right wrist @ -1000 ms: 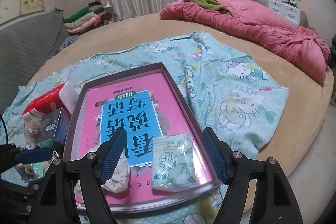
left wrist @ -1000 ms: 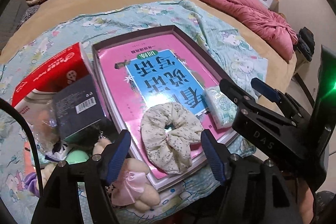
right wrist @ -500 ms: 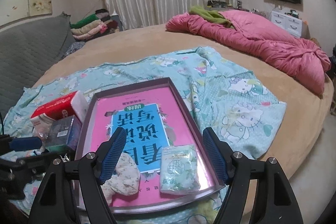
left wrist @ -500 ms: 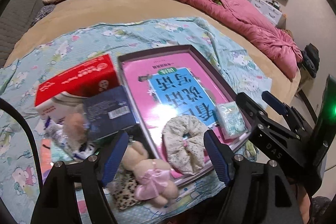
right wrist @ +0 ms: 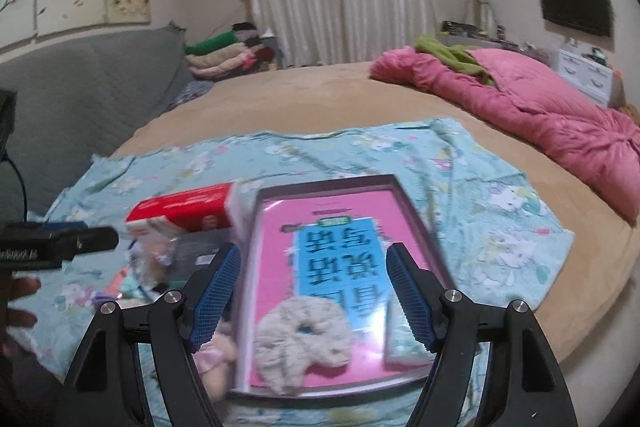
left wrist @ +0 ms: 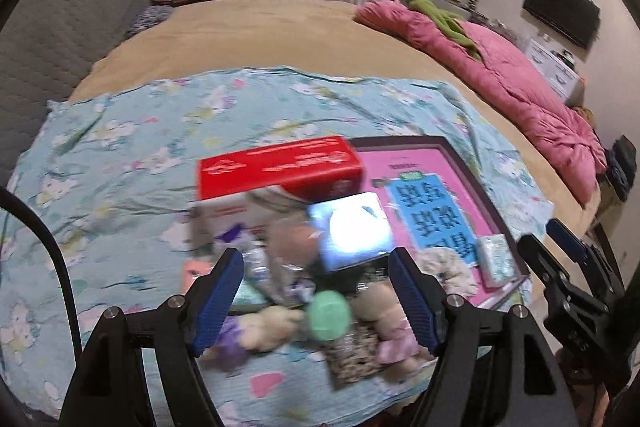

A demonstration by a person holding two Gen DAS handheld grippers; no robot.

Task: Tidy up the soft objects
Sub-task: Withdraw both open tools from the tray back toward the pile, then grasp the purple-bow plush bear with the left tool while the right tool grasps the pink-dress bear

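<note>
Scrunchie point(right wrist: 304, 337): a cream, floral-print fabric ring, puffy and gathered, lying flat at the near end of the tray.
Tissue pack point(left wrist: 496, 259): a small soft packet in pale green printed wrap, in the tray's near right corner, just beside the scrunchie.
Tray point(right wrist: 416, 223): shallow, rectangular, with a dark raised rim; a glossy pink sheet with a blue panel of large characters lines its floor.
Plush toys point(left wrist: 272, 323): small beige, fuzzy figures, one with a pink satin bow, heaped on the blanket left of the tray; blurred.
Green ball point(left wrist: 330, 315): a smooth, mint, rounded shape among the plush toys.
Red box point(left wrist: 280, 167): a stiff red and white carton, touching the tray's left edge.
Dark box point(left wrist: 352, 231): a shiny box catching glare, leaning between the red box and the tray.
Blanket point(left wrist: 120, 155): thin, crinkled teal cotton with cartoon cats, spread on a round tan bed point(right wrist: 300, 95).
Left claw point(left wrist: 316, 303): jaws wide apart, empty, above the plush heap.
Right claw point(right wrist: 312, 295): jaws wide apart, empty, above the scrunchie and touching nothing.
Quilt point(right wrist: 540, 103): pink, padded, bunched at the bed's far right.
</note>
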